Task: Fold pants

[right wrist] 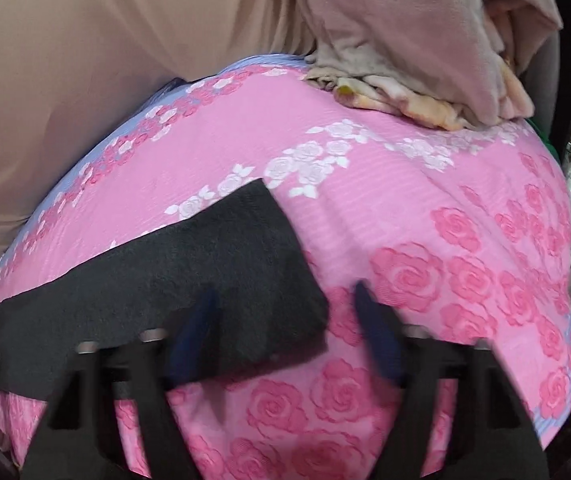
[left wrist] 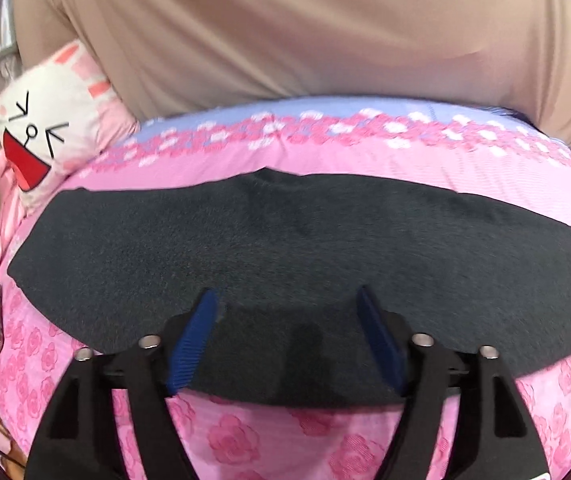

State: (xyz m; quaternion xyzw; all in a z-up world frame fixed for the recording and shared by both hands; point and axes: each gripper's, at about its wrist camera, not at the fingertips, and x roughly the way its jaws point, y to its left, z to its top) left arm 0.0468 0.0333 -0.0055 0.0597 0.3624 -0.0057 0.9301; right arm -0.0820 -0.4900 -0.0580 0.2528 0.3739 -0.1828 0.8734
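Pants (left wrist: 285, 248): flat dark strip across the bed (left wrist: 325, 432).
Left tongs (left wrist: 287, 300): wide, empty.
Right tongs (right wrist: 285, 296): wide, straddling pants' end; grab both layers there.

Black hand-held gripper (left wrist: 287, 300) frame, 2 blue ribbed pads (left wrist: 189, 344), silver screws; beige shirt (left wrist: 285, 32).

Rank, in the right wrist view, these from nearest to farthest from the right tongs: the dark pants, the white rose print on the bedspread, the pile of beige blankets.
1. Dark pants: lying flat, their end right under the open right tongs, toward the left.
2. White rose print: mid-bedspread, beyond the pants.
3. Beige blankets: piled at the far edge, upper right.
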